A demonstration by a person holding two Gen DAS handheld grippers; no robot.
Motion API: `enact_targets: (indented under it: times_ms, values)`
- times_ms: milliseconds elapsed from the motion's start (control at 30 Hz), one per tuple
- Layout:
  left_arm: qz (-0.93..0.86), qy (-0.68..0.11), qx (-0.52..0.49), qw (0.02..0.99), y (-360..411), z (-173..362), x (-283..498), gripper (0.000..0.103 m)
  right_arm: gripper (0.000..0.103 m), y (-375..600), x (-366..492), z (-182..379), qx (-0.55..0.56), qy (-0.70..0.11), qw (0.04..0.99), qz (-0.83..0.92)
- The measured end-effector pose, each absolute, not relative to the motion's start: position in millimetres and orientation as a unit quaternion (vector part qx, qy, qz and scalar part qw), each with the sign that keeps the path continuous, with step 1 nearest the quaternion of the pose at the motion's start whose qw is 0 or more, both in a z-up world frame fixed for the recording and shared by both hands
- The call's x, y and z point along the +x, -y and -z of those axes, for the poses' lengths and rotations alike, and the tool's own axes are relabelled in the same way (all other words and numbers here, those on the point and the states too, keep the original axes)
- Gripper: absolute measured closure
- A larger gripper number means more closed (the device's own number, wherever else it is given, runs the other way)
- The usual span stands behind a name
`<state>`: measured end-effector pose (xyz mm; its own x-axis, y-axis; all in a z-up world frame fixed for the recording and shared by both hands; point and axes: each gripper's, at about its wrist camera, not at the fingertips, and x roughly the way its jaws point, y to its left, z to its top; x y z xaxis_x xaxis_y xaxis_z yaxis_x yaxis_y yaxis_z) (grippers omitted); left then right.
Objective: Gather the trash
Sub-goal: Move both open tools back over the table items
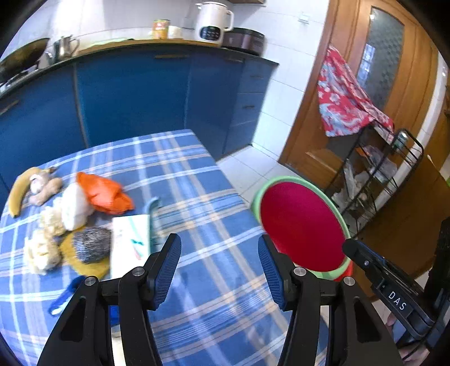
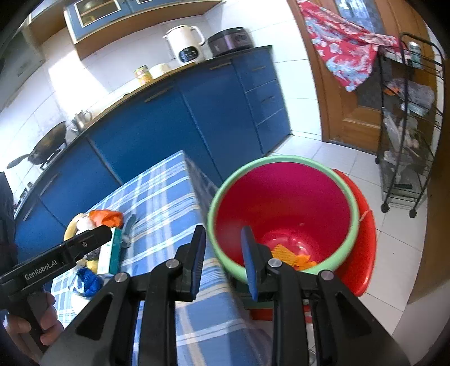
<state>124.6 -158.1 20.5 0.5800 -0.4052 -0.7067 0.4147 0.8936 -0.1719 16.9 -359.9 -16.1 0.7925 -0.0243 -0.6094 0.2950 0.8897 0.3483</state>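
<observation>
A pile of trash lies on the left of the blue plaid table [image 1: 202, 202]: a banana peel [image 1: 17, 191], orange wrapper [image 1: 104, 192], white tissue [image 1: 74, 208], white paper box [image 1: 129, 239], grey scrubber [image 1: 92, 243] and blue scrap [image 1: 63, 295]. My left gripper [image 1: 219, 267] is open and empty above the table's near right part. A red bin with a green rim [image 2: 284, 208] stands beside the table's right edge, with orange scraps [image 2: 292, 256] inside. My right gripper [image 2: 222, 259] is open and empty over the bin's near rim. The bin also shows in the left wrist view [image 1: 303, 225].
Blue kitchen cabinets [image 1: 135, 93] run behind the table, with a white kettle [image 1: 211, 22] and a wok [image 1: 22, 59] on the counter. A black wire rack [image 2: 407, 135] with a red cloth [image 2: 343, 48] stands by the wooden door [image 1: 393, 70]. The floor is white tile.
</observation>
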Motion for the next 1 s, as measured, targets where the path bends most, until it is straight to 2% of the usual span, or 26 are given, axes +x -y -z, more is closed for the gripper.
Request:
enact_targets:
  times_ms: [567, 1000]
  values:
    - [0.135, -0.385, -0.038, 0.912, 48, -23, 140, 0.044, 0.071, 281, 61, 11, 0.185, -0.34, 0.922, 0.008]
    - [0.062, -0.402, -0.071, 0.911, -22, 3, 166, 0.044, 0.069, 247, 88, 27, 0.169, -0.377, 0.91, -0.01]
